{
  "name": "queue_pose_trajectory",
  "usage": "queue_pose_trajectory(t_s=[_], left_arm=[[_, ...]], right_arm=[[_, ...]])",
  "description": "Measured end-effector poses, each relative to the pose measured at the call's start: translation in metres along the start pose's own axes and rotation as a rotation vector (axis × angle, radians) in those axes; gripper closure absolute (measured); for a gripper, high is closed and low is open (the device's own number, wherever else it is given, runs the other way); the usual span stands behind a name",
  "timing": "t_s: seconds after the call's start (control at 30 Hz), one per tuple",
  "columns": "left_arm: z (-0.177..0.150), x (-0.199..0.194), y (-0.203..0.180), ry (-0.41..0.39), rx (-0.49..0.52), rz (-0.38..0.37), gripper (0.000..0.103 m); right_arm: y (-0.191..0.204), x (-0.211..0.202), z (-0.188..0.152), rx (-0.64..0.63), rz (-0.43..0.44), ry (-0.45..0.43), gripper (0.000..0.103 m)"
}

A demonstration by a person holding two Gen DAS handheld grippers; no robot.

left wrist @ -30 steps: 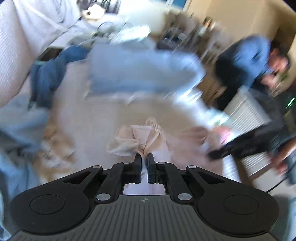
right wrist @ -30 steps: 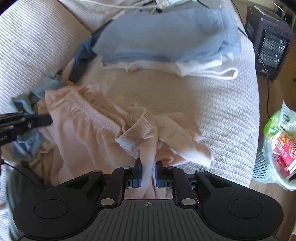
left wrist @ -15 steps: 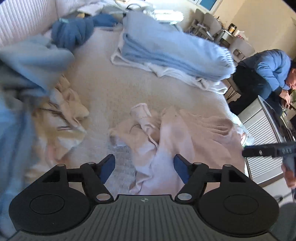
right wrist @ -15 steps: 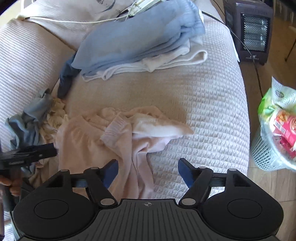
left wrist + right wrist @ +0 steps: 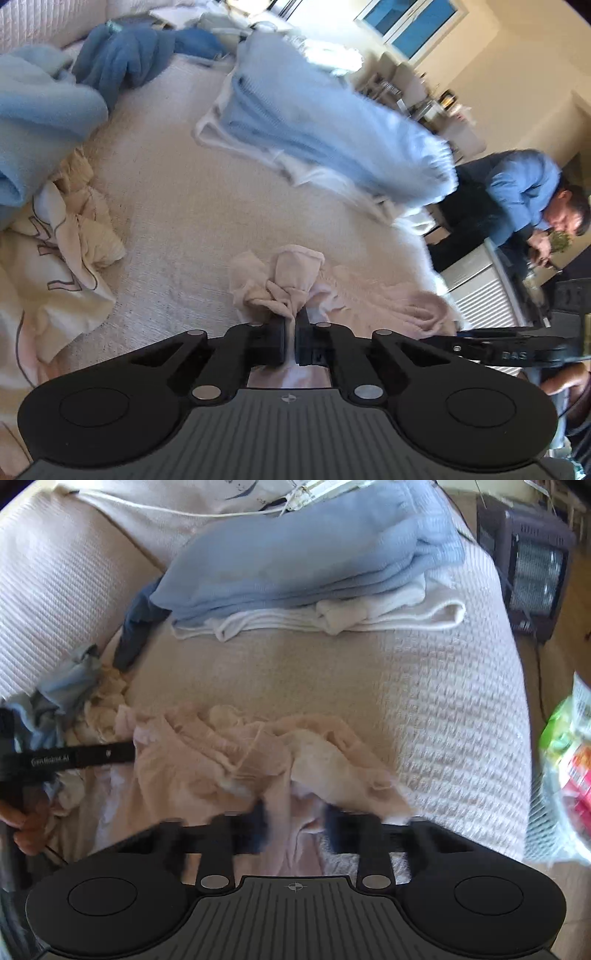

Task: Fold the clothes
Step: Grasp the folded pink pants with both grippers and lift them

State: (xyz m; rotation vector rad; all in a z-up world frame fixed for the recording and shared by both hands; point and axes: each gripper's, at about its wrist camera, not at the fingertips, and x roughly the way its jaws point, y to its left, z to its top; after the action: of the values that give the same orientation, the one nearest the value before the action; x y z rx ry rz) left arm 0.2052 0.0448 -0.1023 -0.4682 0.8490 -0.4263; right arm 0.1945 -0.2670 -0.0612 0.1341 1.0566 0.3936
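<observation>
A crumpled pale pink garment (image 5: pixel 288 280) lies on the cream textured sofa cover (image 5: pixel 177 199); it also shows in the right wrist view (image 5: pixel 236 760). My left gripper (image 5: pixel 291 341) is shut on a bunched fold of the pink garment. My right gripper (image 5: pixel 295 827) is blurred, its jaws partly apart around pink fabric at the garment's near edge. The left gripper's arm (image 5: pixel 77 758) shows at the left in the right wrist view.
A folded stack of light blue (image 5: pixel 310 557) and white (image 5: pixel 332 616) clothes lies at the back. Loose blue (image 5: pixel 44 107) and cream (image 5: pixel 55 258) clothes pile at left. A heater (image 5: pixel 532 557) and a basket with packets (image 5: pixel 565 768) stand right. A seated person (image 5: pixel 517 195) is beyond the sofa.
Both grippers opened and let the pink garment drop half a second ago. Now the left has shut on a fold again and the right is closing on the fabric.
</observation>
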Motion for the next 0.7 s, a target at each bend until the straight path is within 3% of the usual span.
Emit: queue_pose_trajectory(t_s=[0.17,0.3,0.53,0.7], left_arm=[[0.014,-0.037,-0.019,-0.103,0.029,-0.075,0.099],[0.045,-0.057,-0.043,-0.177,0.107,-0.102,0.099],[0.147,-0.032,-0.075,-0.228,0.266,-0.003,0.099],[0.209,0.019,-0.081,-0.220,0.342,0.106,0.099]], right_arm=[[0.019,-0.042,0.000,-0.068,-0.011,-0.115,0.089],[0.029,-0.079,0.021,-0.101,-0.025,-0.232,0.089],[0.045,-0.086,0.104,-0.196,-0.111,-0.364,0.089],[0.032,-0.050,0.164,-0.199,-0.162,-0.413,0.089]])
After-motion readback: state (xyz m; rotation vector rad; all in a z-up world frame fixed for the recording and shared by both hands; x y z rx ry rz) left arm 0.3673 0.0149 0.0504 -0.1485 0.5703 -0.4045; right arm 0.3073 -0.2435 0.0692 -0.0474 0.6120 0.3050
